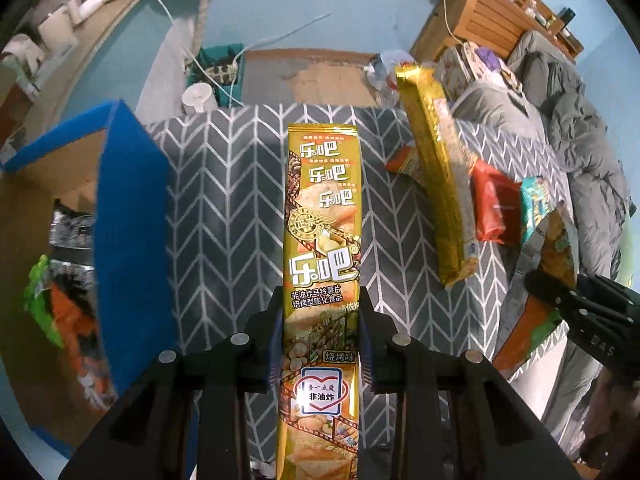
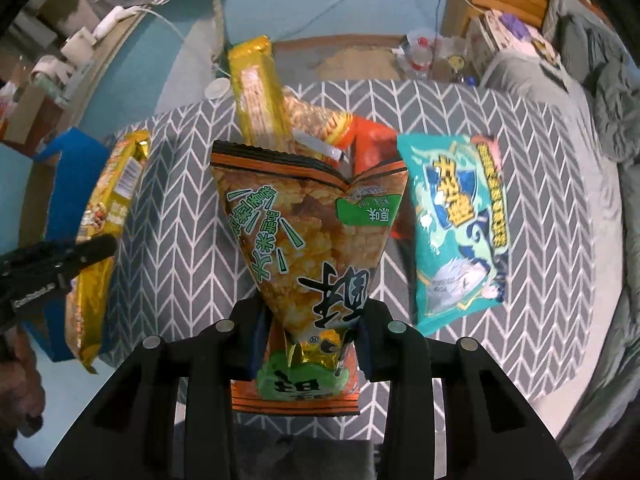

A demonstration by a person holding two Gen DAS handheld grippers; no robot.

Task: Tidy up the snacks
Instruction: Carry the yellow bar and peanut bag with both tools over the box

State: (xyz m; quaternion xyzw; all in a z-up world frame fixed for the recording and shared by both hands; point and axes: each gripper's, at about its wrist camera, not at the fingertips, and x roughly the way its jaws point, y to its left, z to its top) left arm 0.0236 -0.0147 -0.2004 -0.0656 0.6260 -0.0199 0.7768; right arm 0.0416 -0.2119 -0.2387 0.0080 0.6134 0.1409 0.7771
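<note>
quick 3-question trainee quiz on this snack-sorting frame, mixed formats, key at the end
1. True or false: the left gripper is shut on the gold chip pack.
2. Multiple choice: what does the right gripper hold? A) the teal bag B) the orange rice-cracker bag C) nothing
3. Short answer: in the left wrist view, where is the blue box relative to the gold chip pack?

Key
1. True: its fingers press both sides of the pack.
2. B. The teal bag lies on the chevron cloth.
3. To its left; it is open, with snack bags already inside.
</note>
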